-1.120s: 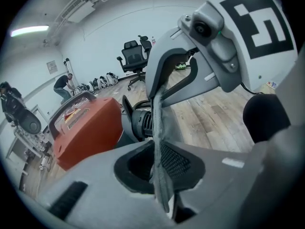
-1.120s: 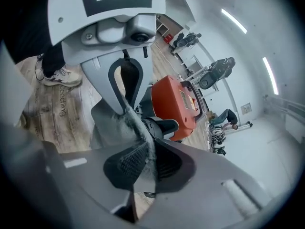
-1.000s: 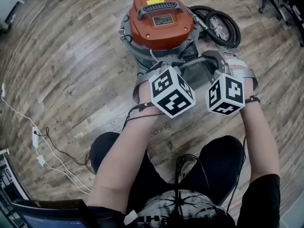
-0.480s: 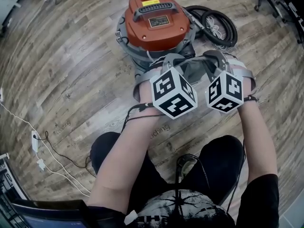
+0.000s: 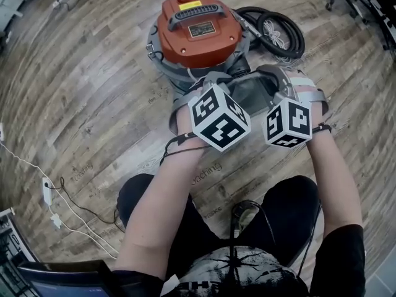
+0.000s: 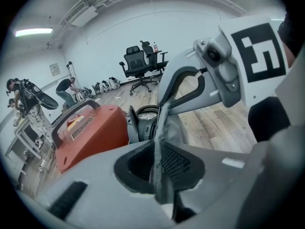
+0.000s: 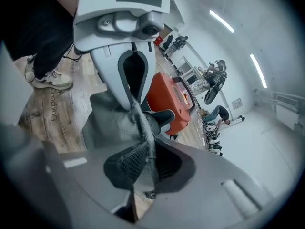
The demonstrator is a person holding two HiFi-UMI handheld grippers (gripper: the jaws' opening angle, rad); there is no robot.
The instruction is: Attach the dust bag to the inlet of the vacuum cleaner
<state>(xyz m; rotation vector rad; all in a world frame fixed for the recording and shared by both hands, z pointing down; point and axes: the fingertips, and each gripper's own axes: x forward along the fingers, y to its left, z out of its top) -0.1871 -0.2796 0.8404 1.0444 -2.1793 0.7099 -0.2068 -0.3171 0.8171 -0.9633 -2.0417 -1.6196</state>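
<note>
Currently: grey fabric dust bag (image 5: 250, 91), rim clenched by left hand-held gripper (image 6: 159, 151) and right hand-held gripper (image 7: 143, 151), just before orange-lidded drum vacuum cleaner (image 5: 198, 33) on wood-plank floor (image 5: 93, 104). Step, likely: alignment. Next: seat mouth over black inlet (image 6: 144, 125).

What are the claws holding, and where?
The grey dust bag: the left claw pinches its cloth edge on one side, the right claw on the other.
</note>
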